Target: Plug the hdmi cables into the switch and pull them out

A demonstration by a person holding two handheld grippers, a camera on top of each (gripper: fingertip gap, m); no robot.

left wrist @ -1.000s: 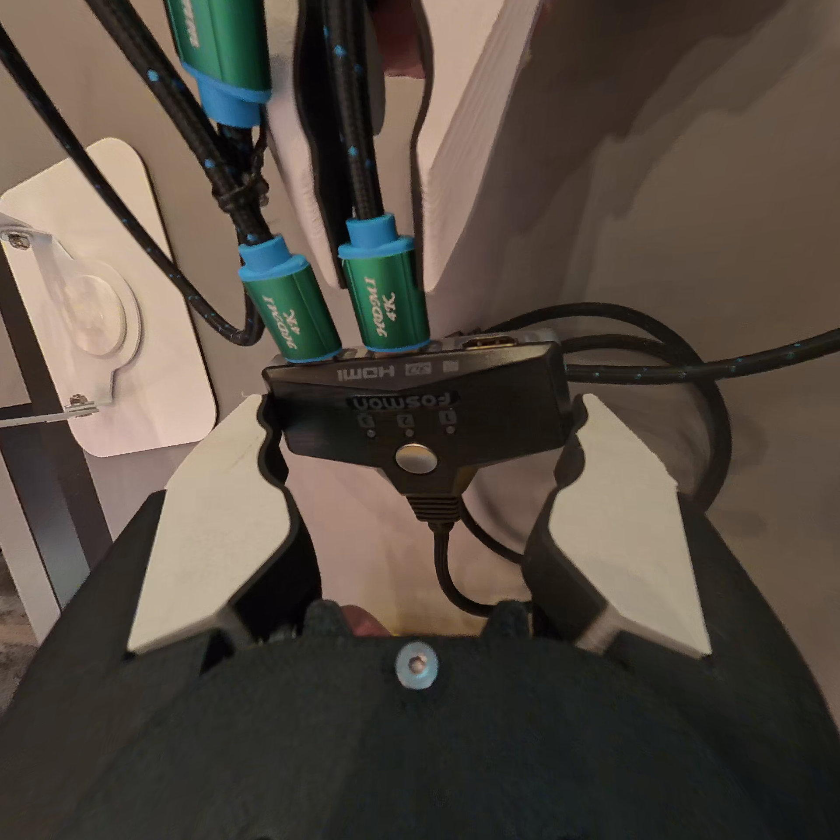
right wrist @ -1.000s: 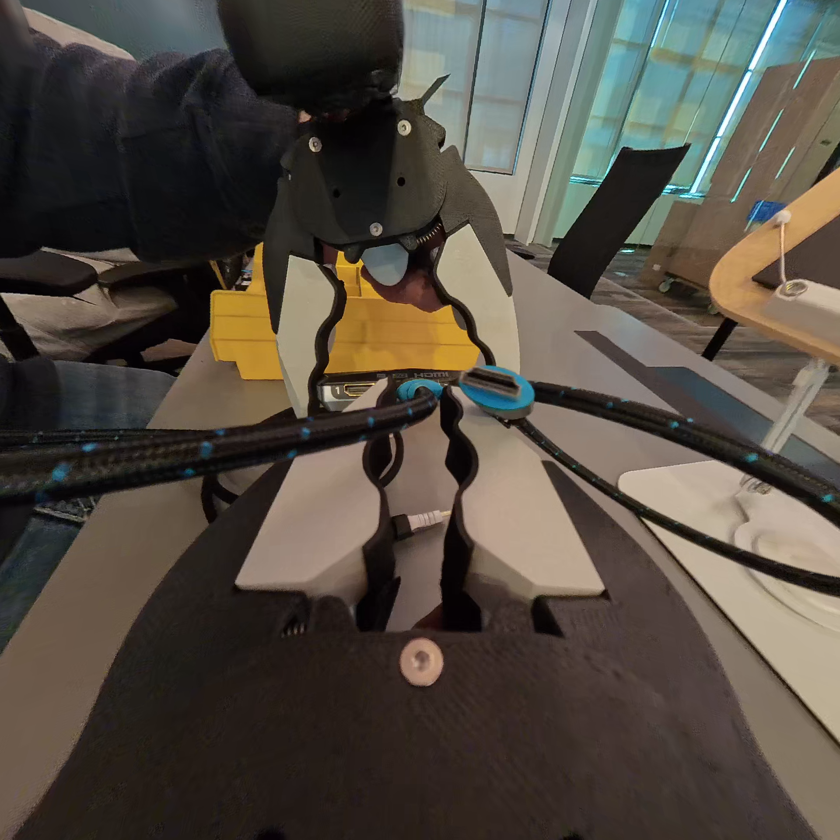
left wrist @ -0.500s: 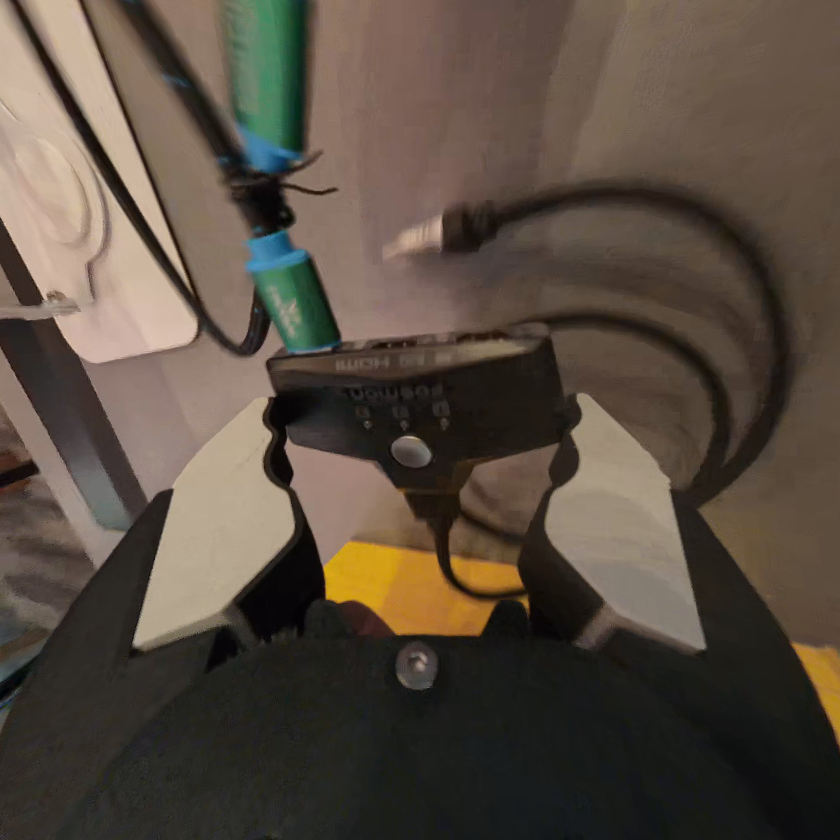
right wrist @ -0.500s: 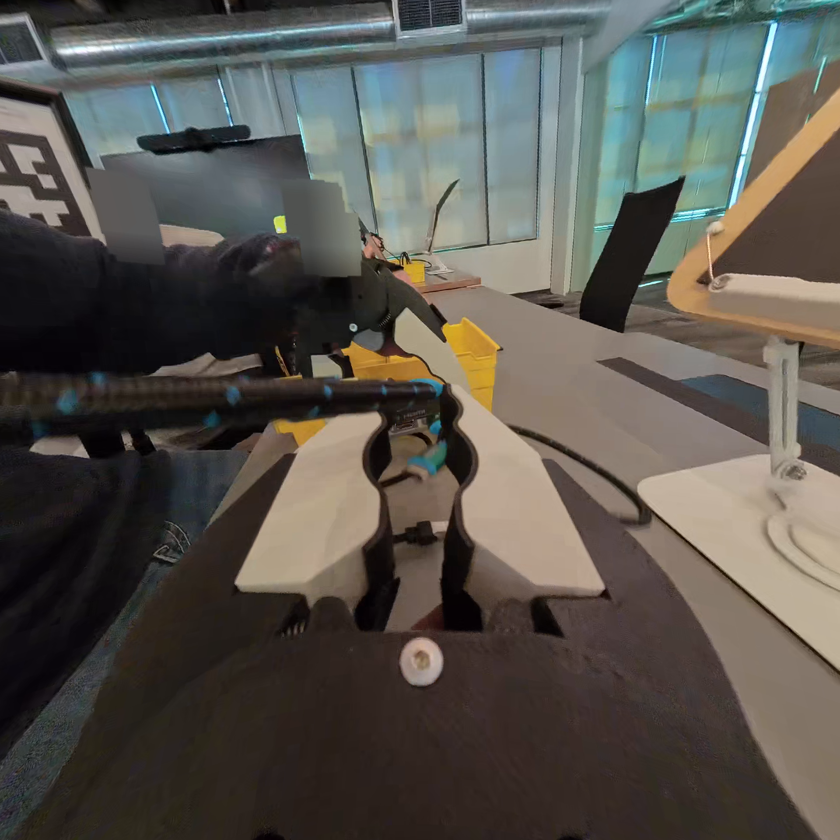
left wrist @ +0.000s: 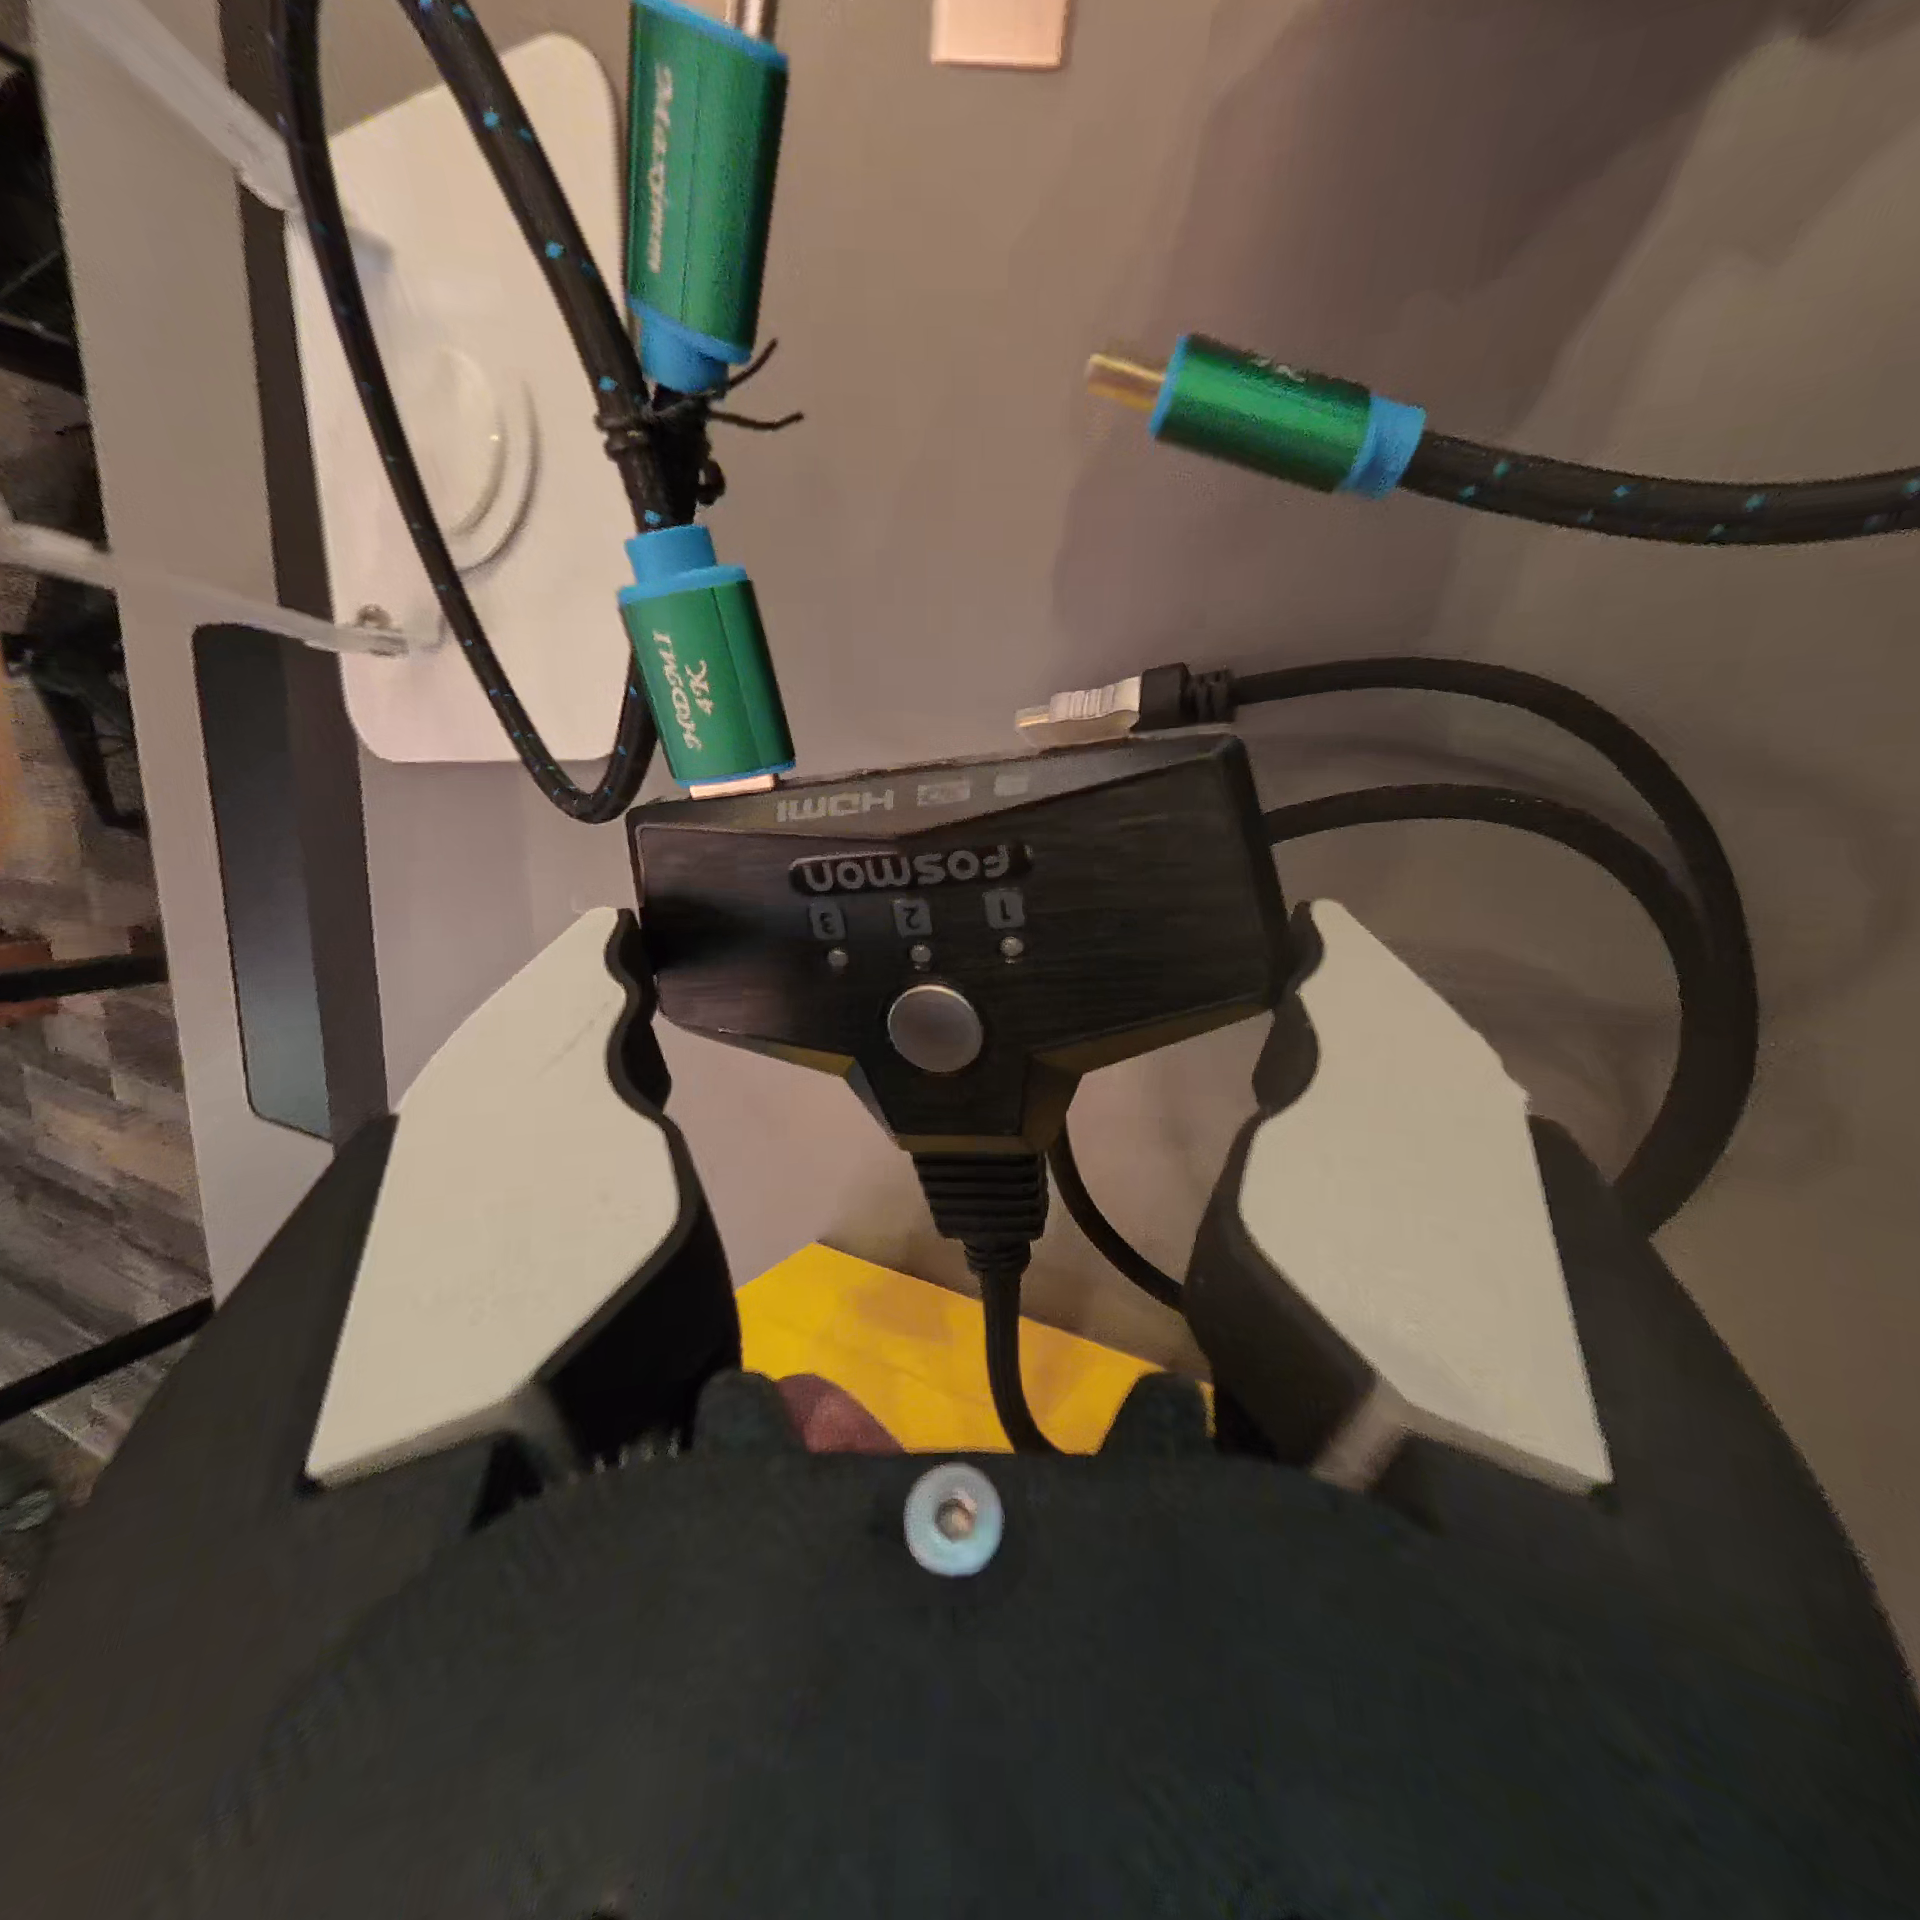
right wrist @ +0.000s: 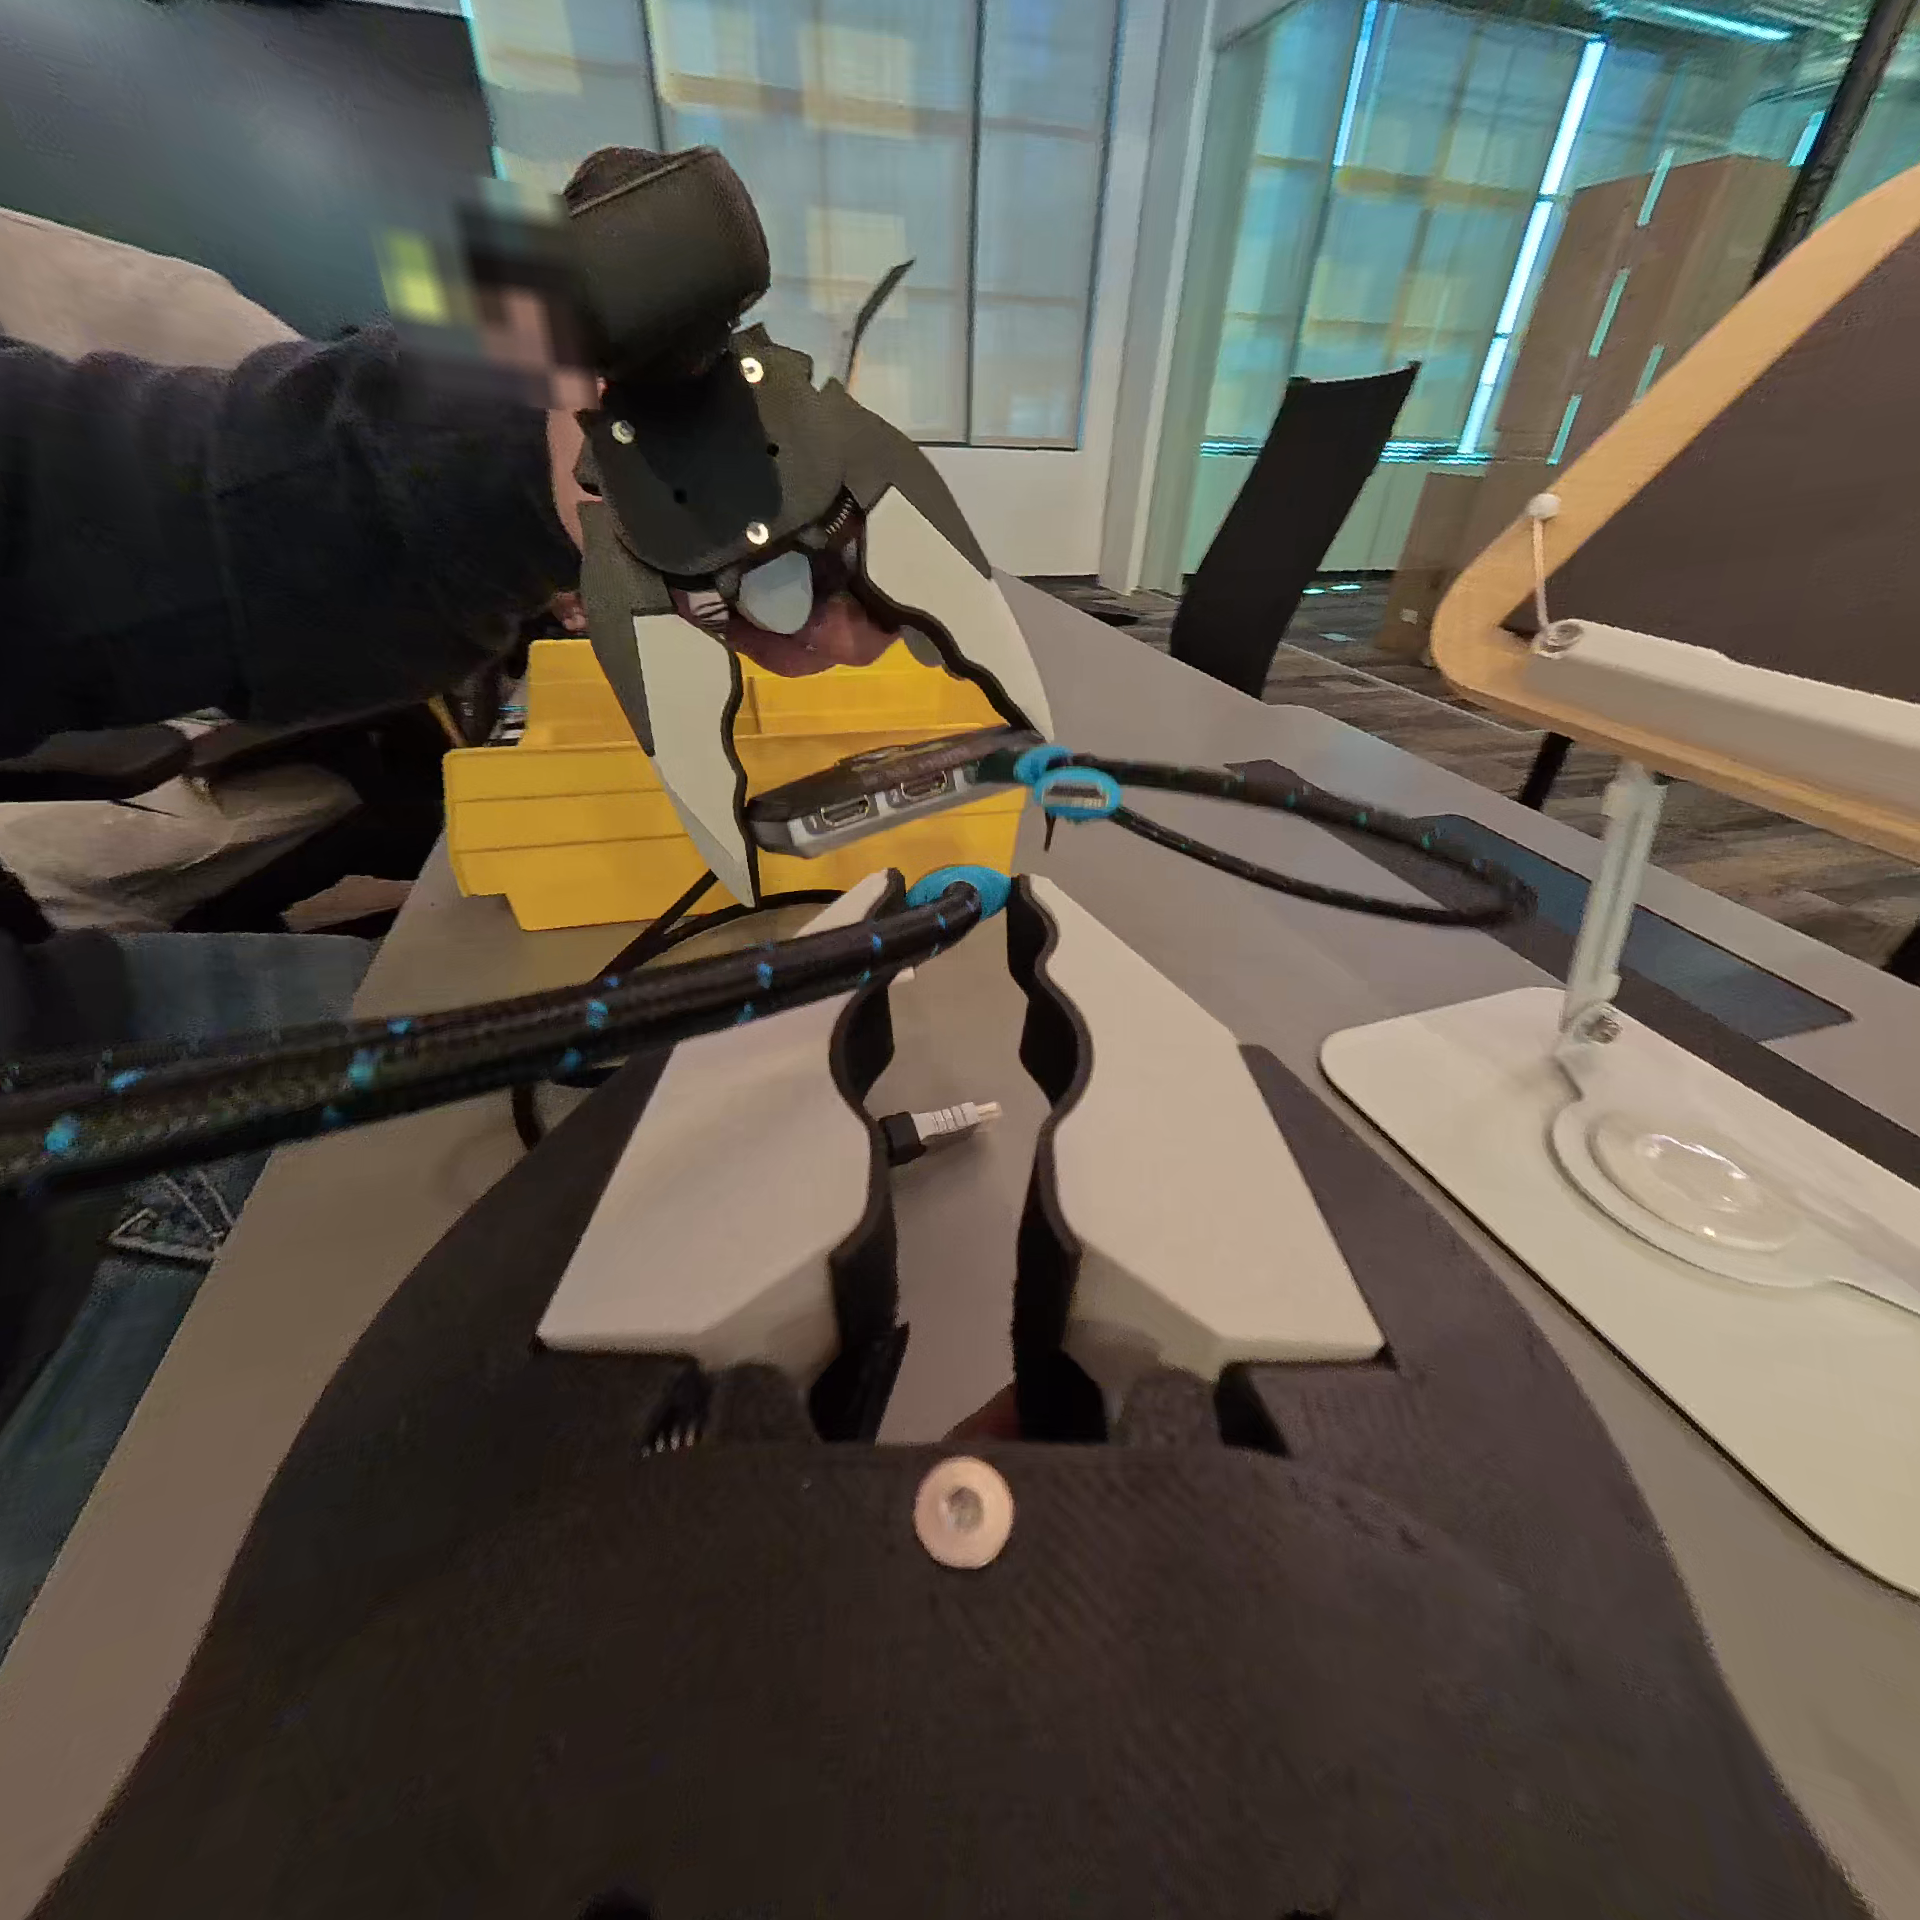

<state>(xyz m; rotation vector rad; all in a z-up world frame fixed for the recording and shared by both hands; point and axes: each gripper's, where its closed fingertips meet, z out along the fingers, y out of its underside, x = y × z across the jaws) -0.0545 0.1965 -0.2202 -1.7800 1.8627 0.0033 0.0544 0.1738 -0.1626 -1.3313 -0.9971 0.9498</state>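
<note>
Yellow bin (right wrist: 582,821) sits behind left claw (right wrist: 883,790).

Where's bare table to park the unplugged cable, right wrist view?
Free: grey table beyond the braided cable loop, right of the yellow bin; also the strip between the right hand-held gripper and the white stand base. Crowded: below the switch in the left hand-held gripper, where black cables and a loose silver plug lie.
</note>
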